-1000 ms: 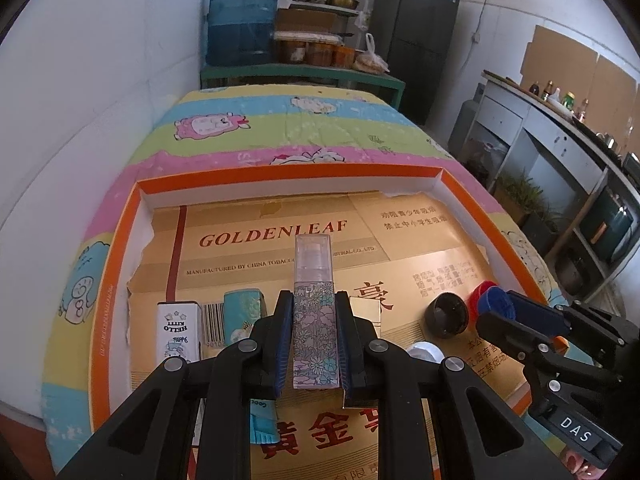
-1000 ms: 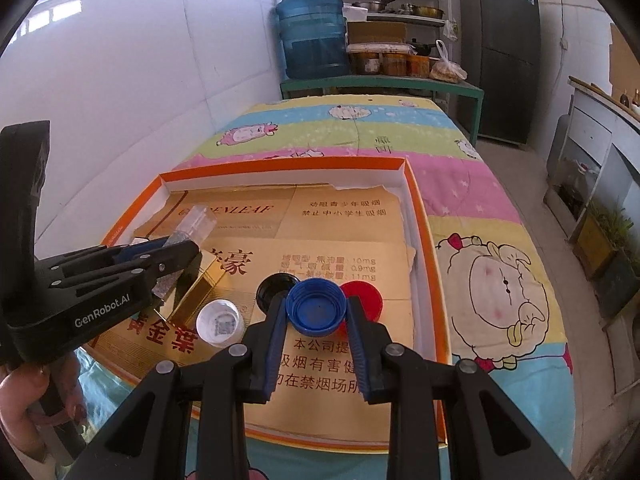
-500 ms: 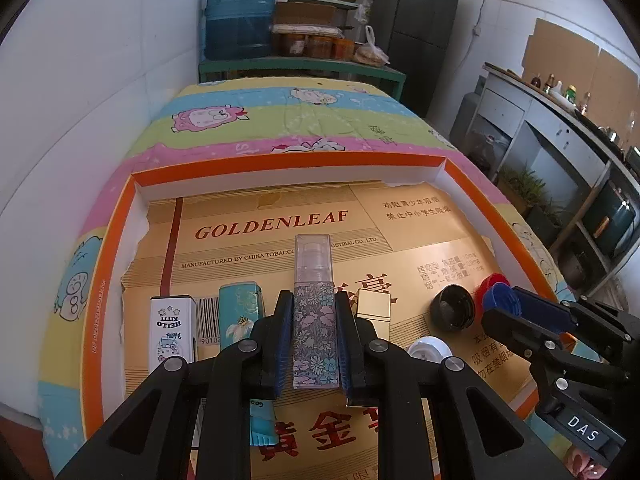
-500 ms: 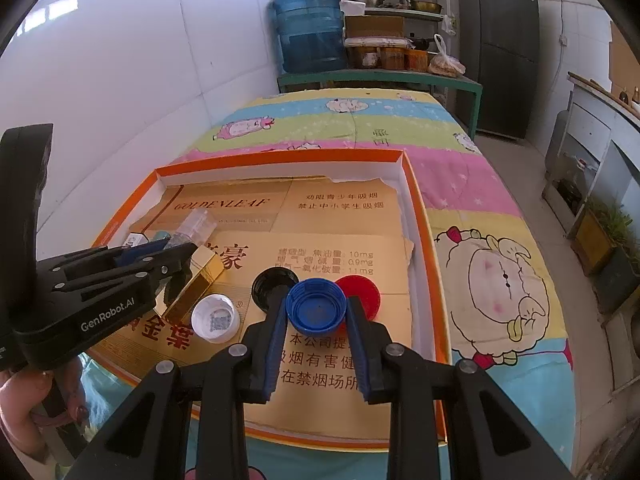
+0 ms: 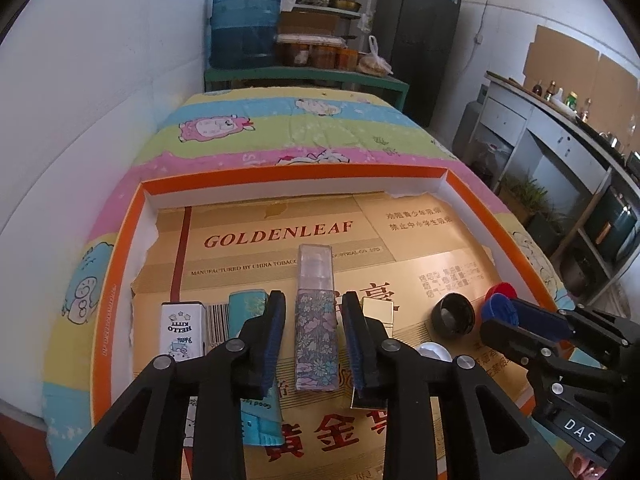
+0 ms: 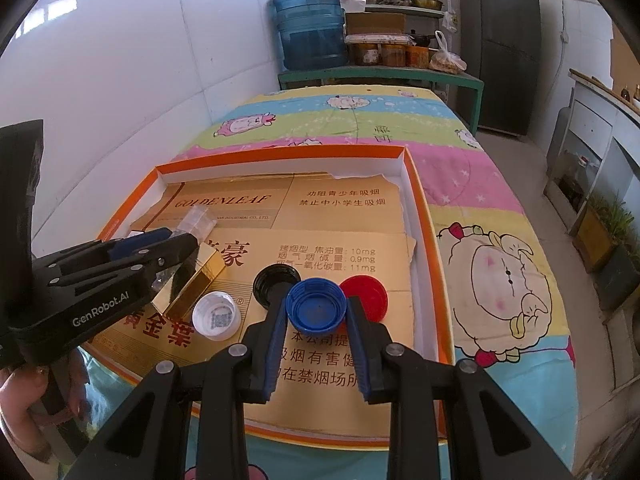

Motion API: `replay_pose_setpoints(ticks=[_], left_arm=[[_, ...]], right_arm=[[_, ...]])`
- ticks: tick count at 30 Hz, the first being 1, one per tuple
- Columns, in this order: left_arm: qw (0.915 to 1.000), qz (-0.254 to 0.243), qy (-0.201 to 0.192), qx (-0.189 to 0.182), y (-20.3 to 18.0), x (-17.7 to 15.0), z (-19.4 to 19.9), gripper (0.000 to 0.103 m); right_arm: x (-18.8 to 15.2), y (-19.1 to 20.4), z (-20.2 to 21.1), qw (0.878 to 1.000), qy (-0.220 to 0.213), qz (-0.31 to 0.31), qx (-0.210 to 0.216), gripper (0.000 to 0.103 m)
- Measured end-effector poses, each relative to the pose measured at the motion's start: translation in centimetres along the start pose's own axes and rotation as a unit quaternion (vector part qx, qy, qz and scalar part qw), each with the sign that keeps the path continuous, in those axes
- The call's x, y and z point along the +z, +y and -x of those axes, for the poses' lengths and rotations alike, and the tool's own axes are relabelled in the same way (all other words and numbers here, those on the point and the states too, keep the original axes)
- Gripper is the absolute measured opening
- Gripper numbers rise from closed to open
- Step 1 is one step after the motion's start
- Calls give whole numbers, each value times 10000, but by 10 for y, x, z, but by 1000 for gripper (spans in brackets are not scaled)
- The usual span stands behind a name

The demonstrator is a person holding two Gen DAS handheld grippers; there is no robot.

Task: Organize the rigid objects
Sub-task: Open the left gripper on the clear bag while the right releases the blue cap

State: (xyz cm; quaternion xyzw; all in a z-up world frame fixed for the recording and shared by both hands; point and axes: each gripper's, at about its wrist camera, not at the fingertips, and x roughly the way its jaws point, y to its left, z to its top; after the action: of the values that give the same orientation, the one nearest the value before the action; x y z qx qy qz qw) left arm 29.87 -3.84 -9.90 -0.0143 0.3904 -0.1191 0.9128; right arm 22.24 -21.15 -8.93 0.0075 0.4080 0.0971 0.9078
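Observation:
A floral spray bottle (image 5: pixel 316 328) with a clear cap lies on the gold cardboard inside the orange-rimmed tray (image 5: pixel 280 174). My left gripper (image 5: pixel 312 300) straddles it and its jaws are opening, with a gap on each side of the bottle. Left of it lie a Hello Kitty box (image 5: pixel 182 330) and a teal box (image 5: pixel 248 304), and a gold box (image 5: pixel 378 308) lies to the right. My right gripper (image 6: pixel 316 314) is shut on a blue bottle cap (image 6: pixel 316 304), held just above the cardboard beside a black cap (image 6: pixel 276 280) and a red cap (image 6: pixel 366 296).
A white cap (image 6: pixel 216 316) lies near the tray's front edge. The tray sits on a cartoon-print bedcover (image 6: pixel 480 264). A white wall runs along the left. A water jug (image 5: pixel 244 24) and shelves stand at the far end, with cabinets on the right.
The left jaws have parted from the floral bottle, which now lies free between them. The right gripper still holds the blue cap in the same place.

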Motion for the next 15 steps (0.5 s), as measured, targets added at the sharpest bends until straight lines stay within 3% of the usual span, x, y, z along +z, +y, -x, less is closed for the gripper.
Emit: replay_pose_setpoints(ticks=[7, 15], left_arm=[[9999, 9, -106, 14, 2, 0, 7, 30], [9999, -5, -109, 7, 1, 0, 8, 30]], right_arm=[[-4, 16, 11, 9992, -4, 390, 10, 30], [-10, 16, -4, 9985, 364, 404, -45, 31]])
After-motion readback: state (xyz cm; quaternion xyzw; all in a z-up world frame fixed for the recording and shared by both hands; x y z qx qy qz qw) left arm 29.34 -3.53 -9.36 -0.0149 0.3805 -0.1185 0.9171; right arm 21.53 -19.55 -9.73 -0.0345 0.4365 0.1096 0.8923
